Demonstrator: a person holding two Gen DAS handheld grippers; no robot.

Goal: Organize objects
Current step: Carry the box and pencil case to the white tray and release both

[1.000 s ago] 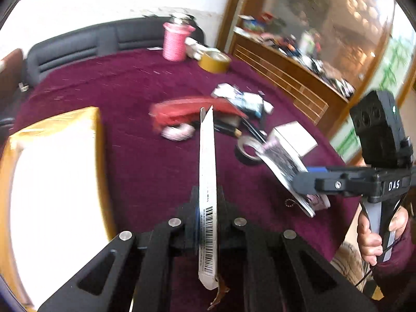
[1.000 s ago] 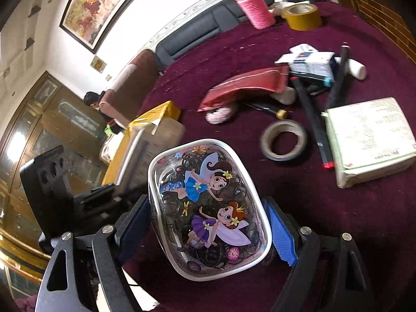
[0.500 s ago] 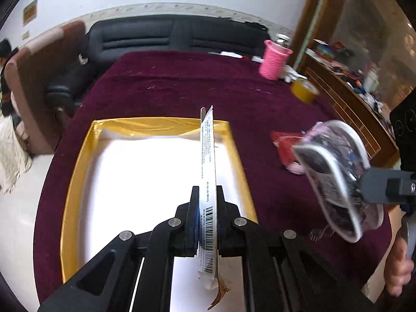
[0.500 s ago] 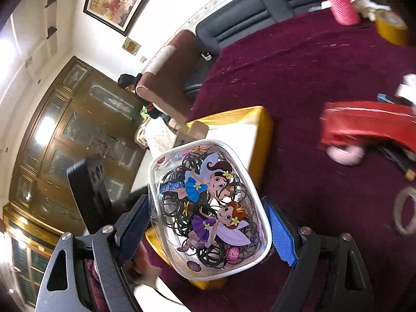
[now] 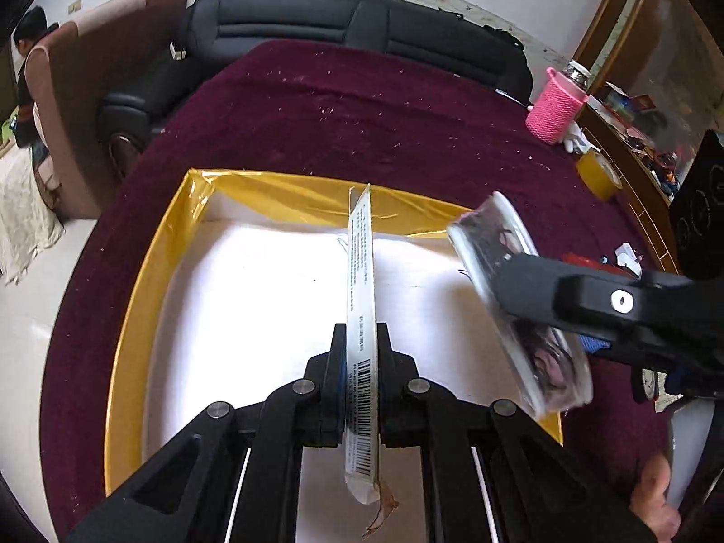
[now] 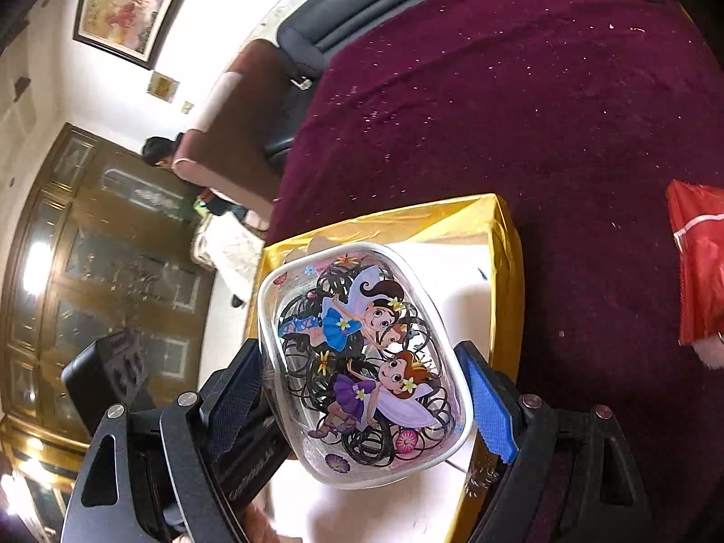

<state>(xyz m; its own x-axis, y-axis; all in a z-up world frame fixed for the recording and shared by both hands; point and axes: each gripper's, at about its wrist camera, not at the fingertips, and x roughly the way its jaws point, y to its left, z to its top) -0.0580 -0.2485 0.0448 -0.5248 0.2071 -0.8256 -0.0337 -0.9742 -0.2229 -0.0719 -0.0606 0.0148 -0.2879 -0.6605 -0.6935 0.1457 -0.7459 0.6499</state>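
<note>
The left gripper [image 5: 361, 380] has its jaws clamped edge-on on a flat packet [image 5: 360, 316]. The right gripper [image 6: 362, 389] has its jaws clamped wide on the hair-tie tub [image 6: 362, 366]. Both hang over the gold box [image 5: 149, 271] at frame centre, likely for dropping in.

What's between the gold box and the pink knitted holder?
Only bare maroon tablecloth lies between the gold box and the pink knitted holder, as the left wrist view shows.

One gold box [image 5: 149, 298], one fairy-print case [image 6: 362, 362], one barcoded packet [image 5: 362, 316], two grippers [image 5: 359, 362] [image 6: 362, 389], one pink holder [image 5: 554, 113]
</note>
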